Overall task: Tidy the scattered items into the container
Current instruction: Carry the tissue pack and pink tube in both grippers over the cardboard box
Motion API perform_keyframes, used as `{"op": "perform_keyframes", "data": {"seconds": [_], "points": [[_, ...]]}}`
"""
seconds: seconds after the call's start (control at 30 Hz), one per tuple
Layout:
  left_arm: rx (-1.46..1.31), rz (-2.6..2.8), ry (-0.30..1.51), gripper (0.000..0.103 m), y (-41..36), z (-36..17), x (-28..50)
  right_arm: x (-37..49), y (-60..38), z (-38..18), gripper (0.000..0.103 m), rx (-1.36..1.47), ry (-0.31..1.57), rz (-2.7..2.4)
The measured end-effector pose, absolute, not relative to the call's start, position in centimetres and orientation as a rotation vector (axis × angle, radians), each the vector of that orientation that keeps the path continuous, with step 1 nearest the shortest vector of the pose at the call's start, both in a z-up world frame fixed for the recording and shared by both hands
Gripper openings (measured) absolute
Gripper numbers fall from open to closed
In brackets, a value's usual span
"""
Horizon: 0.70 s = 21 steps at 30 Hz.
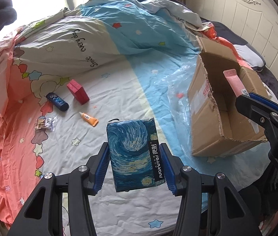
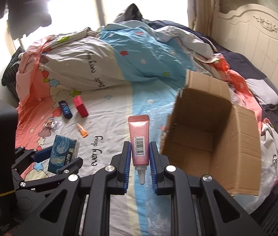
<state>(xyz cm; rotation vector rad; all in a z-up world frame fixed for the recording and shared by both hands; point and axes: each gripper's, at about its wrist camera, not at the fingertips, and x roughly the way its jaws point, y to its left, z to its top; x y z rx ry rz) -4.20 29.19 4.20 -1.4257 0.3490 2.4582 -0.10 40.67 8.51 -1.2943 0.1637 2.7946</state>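
My left gripper [image 1: 134, 151] is shut on a blue swirl-patterned tissue pack [image 1: 134, 153] and holds it above the bed; it also shows in the right wrist view [image 2: 63, 154]. My right gripper [image 2: 139, 147] is shut on a pink tube [image 2: 139, 137], cap toward the camera, just left of the open cardboard box [image 2: 207, 137]. In the left wrist view the pink tube [image 1: 234, 82] hangs over the box [image 1: 207, 106]. On the sheet lie a red box [image 1: 78, 94], a dark blue bottle [image 1: 57, 101], an orange tube [image 1: 89, 119] and a clear packet [image 1: 45, 123].
A crumpled quilt [image 1: 91, 39] is piled at the back of the bed. Clear plastic film [image 1: 170, 90] lies left of the box. A white headboard [image 1: 256, 25] stands at the right, with a dark pillow [image 2: 264, 90] before it.
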Motion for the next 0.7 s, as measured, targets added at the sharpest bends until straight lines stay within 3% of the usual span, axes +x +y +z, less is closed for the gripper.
{"op": "perform_keyframes", "data": {"seconds": [0.7], "points": [[-1.258,2.33,0.436,0.051,42.5,5.3,-4.8,2.4,50.5,6.5,0.017,-1.274,0.29,2.629]]}}
